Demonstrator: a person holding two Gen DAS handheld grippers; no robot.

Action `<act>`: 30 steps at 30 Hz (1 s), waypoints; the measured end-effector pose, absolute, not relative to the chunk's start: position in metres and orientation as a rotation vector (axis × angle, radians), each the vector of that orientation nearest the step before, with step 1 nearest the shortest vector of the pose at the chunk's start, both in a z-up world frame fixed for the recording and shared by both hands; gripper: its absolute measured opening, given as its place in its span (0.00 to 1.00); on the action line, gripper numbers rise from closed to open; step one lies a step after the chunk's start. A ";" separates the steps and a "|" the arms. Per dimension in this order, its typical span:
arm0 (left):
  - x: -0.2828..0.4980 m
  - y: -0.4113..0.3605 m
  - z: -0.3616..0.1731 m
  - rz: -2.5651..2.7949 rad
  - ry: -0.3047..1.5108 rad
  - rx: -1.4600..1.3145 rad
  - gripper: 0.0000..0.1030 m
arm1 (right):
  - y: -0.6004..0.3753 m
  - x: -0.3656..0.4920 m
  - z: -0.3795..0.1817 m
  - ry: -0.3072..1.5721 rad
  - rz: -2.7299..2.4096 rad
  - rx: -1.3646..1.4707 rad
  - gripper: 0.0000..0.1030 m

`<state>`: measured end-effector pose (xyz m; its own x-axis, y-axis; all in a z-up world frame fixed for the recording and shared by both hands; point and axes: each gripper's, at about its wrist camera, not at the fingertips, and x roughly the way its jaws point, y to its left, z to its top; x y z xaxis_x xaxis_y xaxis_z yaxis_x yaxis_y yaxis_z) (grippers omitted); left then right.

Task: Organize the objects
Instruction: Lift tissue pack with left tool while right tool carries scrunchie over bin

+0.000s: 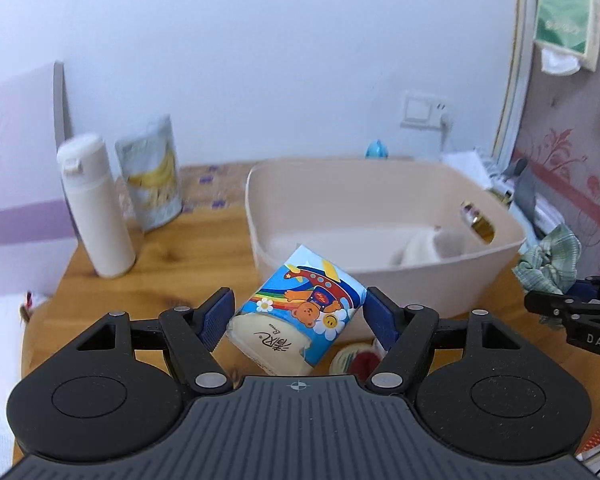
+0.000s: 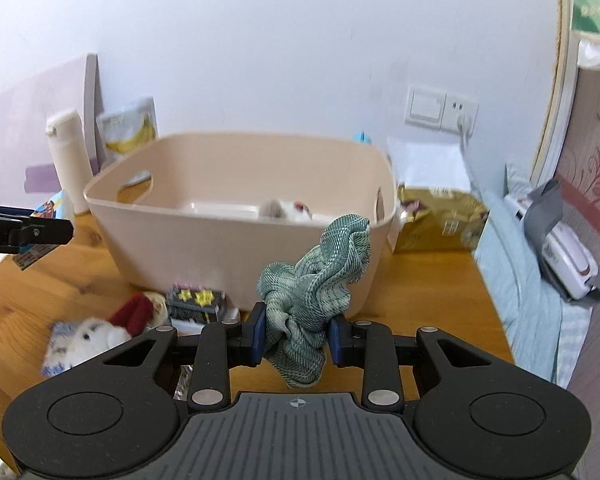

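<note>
Presently, left tongs (image 1: 298,314) bracket the tilted tissue pack (image 1: 296,312), pads apparently touching it, just before the bin (image 1: 380,208); right tongs (image 2: 296,338) clamp the green cloth (image 2: 320,280) nearer the bin's front wall.

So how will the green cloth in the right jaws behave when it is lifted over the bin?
The green cloth looks floppy: it bunches in folds and droops below the jaws. It is probably light, and unlikely to slip, since the right gripper pinches it. A loose end might catch the bin rim.
</note>
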<state>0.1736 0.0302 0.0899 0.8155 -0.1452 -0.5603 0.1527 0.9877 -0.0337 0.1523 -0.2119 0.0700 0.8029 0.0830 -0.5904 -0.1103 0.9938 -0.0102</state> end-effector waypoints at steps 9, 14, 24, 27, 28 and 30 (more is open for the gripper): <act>0.181 0.011 0.119 -0.190 0.522 0.026 0.70 | -0.215 0.154 0.102 0.533 0.102 -0.034 0.28; 0.199 0.000 0.127 -0.207 0.508 0.034 0.70 | -0.215 0.166 0.113 0.500 0.105 -0.024 0.28; 0.251 -0.033 0.116 -0.261 0.549 0.063 0.70 | -0.213 0.203 0.120 0.491 0.105 -0.022 0.28; 0.268 -0.041 0.109 -0.274 0.569 0.071 0.70 | -0.212 0.215 0.117 0.508 0.100 -0.023 0.28; 0.274 -0.044 0.105 -0.277 0.578 0.073 0.70 | -0.212 0.219 0.115 0.514 0.100 -0.023 0.28; 0.283 -0.049 0.099 -0.279 0.593 0.078 0.70 | -0.212 0.227 0.110 0.532 0.096 -0.026 0.29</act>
